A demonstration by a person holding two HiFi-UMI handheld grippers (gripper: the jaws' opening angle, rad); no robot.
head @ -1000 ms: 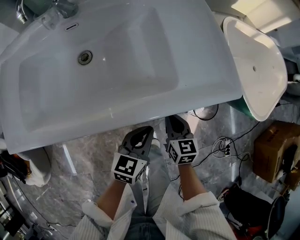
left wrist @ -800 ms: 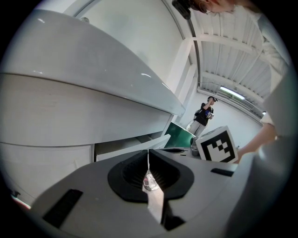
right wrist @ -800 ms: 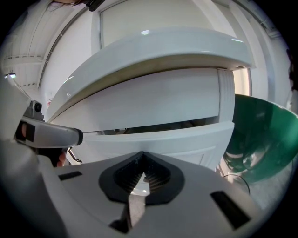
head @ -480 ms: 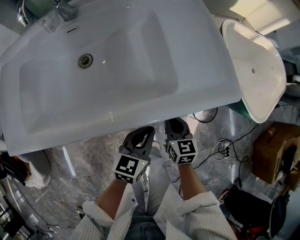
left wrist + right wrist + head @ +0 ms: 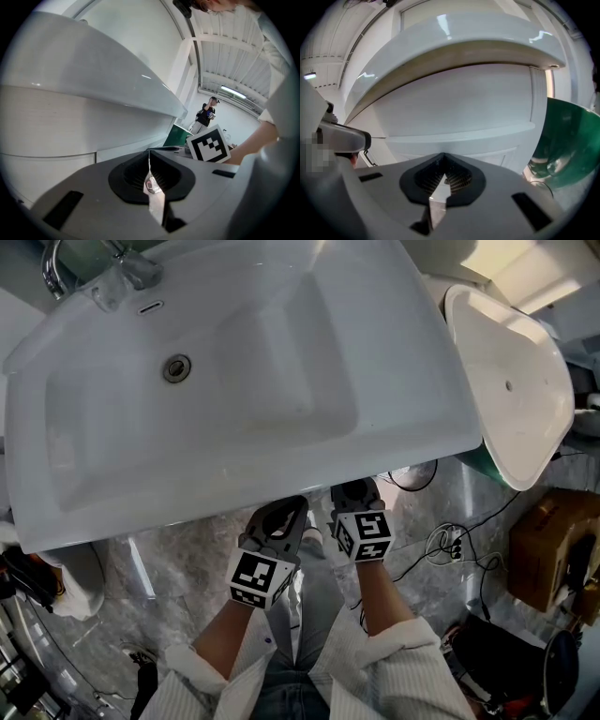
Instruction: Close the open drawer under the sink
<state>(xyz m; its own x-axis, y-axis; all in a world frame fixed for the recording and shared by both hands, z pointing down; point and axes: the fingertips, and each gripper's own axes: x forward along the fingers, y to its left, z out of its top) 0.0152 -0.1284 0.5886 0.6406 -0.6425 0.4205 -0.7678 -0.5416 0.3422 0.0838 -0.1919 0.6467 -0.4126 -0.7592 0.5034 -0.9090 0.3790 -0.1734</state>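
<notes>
From the head view I look down on a white sink (image 5: 394, 418) that hides the drawer beneath it. My left gripper (image 5: 284, 510) and right gripper (image 5: 354, 491) sit side by side just under the sink's front edge, both shut and holding nothing. In the right gripper view the white drawer front (image 5: 459, 115) fills the space below the sink's rim (image 5: 454, 44), a short way ahead of the right gripper (image 5: 443, 155). The left gripper (image 5: 149, 152) points along the drawer front (image 5: 65, 124), with the right gripper's marker cube (image 5: 208, 144) beside it.
A second white basin (image 5: 511, 381) leans at the right above a green bin (image 5: 569, 140). A cardboard box (image 5: 544, 540) and cables (image 5: 445, 538) lie on the marble floor (image 5: 187, 559). A person (image 5: 206, 115) stands far off.
The head view has shifted a little, so the sink sits slightly lower and to the right. Both grippers stay shut and keep their place under the front edge.
</notes>
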